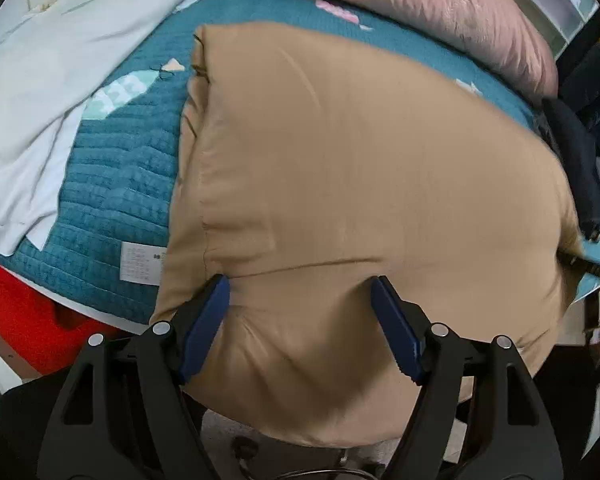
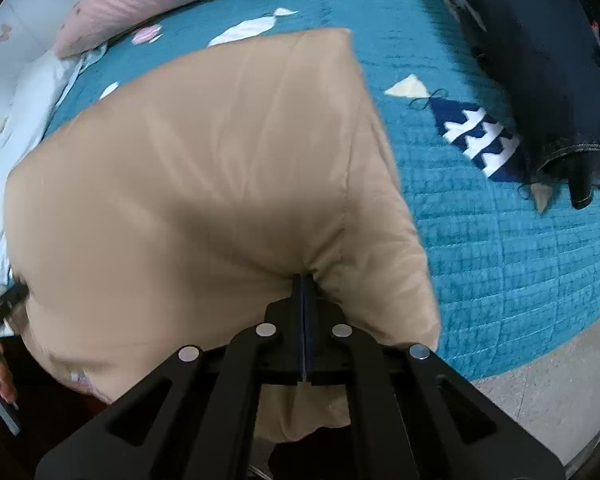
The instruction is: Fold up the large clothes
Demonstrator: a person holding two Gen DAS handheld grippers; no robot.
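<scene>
A large tan garment (image 1: 360,176) lies folded on the teal quilted bed cover (image 1: 112,200), its near end hanging over the bed's edge. My left gripper (image 1: 300,284) is open, its blue pads (image 1: 204,328) spread over the garment's near part without pinching it. In the right wrist view the tan garment (image 2: 204,184) fills the middle. My right gripper (image 2: 304,280) is shut on a pinch of the garment's near right edge.
White folded cloth (image 1: 40,92) lies at the left on the bed. A pink duvet (image 1: 440,12) lies along the far side. A dark denim garment (image 2: 540,72) lies at the right on the teal cover (image 2: 500,240). A red object (image 1: 16,304) sits below the bed.
</scene>
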